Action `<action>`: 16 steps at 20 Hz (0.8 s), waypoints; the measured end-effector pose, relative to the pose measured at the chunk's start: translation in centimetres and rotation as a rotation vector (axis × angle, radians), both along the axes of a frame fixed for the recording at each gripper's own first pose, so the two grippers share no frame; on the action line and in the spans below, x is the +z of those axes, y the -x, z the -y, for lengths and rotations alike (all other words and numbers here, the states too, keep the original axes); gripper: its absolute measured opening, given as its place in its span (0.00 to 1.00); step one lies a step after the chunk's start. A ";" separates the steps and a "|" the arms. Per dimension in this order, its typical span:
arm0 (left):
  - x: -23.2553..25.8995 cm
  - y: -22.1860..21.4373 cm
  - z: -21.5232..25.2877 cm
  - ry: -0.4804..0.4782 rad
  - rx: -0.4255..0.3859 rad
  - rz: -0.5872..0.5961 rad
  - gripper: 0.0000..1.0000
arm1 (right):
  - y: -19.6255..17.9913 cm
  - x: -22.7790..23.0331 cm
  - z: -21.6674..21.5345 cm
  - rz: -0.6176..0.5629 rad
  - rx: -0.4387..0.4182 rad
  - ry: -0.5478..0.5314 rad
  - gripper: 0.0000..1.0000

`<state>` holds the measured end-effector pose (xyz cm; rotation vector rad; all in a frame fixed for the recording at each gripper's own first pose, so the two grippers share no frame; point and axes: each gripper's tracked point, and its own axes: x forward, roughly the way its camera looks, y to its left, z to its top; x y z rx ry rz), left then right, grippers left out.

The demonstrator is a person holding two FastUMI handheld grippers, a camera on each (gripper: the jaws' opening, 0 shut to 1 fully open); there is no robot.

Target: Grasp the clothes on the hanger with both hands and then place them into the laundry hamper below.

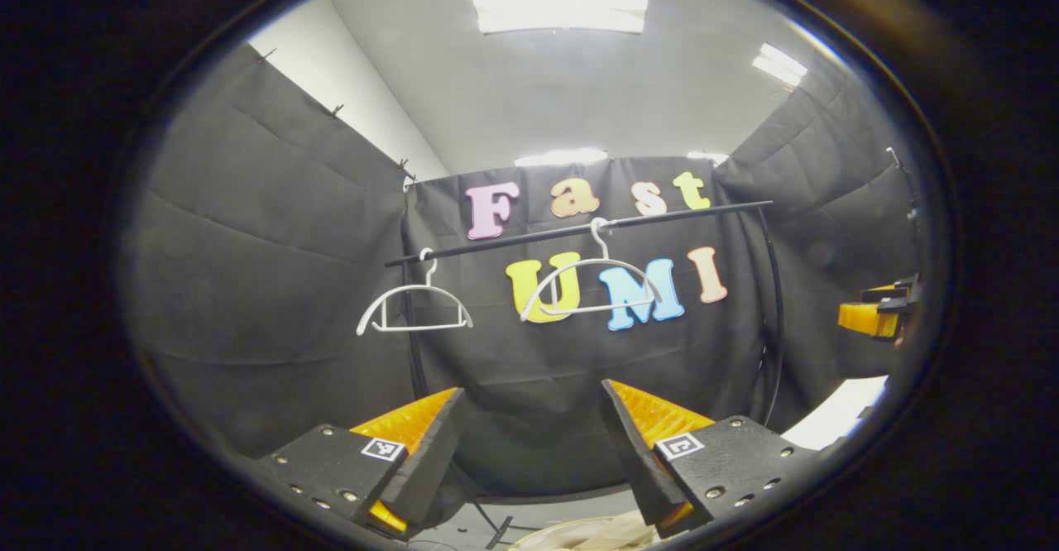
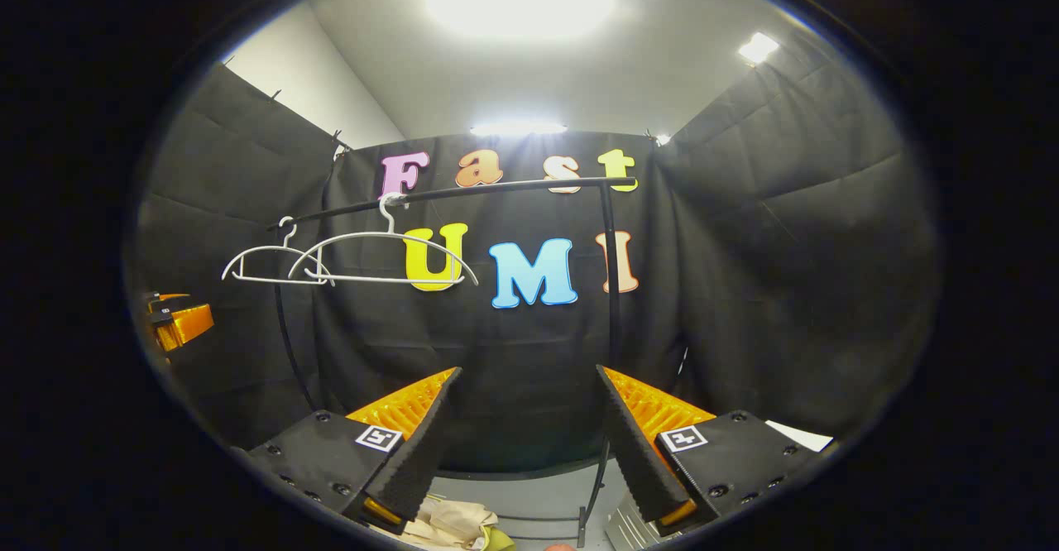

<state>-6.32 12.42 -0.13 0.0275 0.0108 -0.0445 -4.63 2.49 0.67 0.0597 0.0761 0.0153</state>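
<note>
A: Left gripper [image 1: 531, 406] state?
B: Jaws spread wide, nothing between them. It points up and forward at the rail [image 1: 579, 231].

A: Right gripper [image 2: 525, 394]?
B: Same: wide apart, holding nothing, aimed at the back wall.

A: Hangers?
B: Two white ones, both bare. In the left gripper view, one hanger [image 1: 414, 307] hangs up and left of the fingers, the second hanger [image 1: 591, 286] straight ahead above the gap. In the right gripper view both sit up and left, overlapping.

A: Clothes?
B: Off the hangers. Pale cloth [image 2: 451, 524] lies low, just under the right gripper's left finger. In the left gripper view, pale cloth shows below the right finger at the bottom edge, inside a curved rim that looks like the hamper [image 1: 529, 536]. Can't tell more; it's mostly cut off.

A: Grippers see each other?
B: Yes. The right gripper shows at the far right edge of the left gripper view, the left gripper at the far left edge of the right gripper view. Well apart.
</note>
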 end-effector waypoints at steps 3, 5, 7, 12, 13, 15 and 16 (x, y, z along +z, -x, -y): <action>0.2 0.7 0.1 0.008 0.001 -0.002 0.95 | 0.3 0.1 0.7 0.001 -0.010 -0.002 0.97; 0.2 1.1 0.0 0.009 0.006 -0.004 0.95 | 0.6 0.1 1.2 0.003 -0.019 -0.001 0.97; 0.1 1.4 -0.2 0.006 0.010 -0.005 0.95 | 0.7 0.1 1.6 0.005 -0.026 0.005 0.97; 0.0 0.9 -0.3 -0.007 0.021 -0.005 0.95 | 0.9 0.2 3.2 0.016 -0.055 0.020 0.97; 0.1 0.8 -0.3 -0.008 0.021 -0.004 0.95 | 0.7 0.3 3.4 0.016 -0.063 0.019 0.97; 0.3 0.9 -0.3 -0.016 0.024 -0.001 0.95 | 0.7 0.6 4.2 0.025 -0.081 0.014 0.97; 0.3 1.0 -0.2 -0.020 0.023 0.001 0.95 | 0.6 0.7 4.4 0.028 -0.085 0.012 0.97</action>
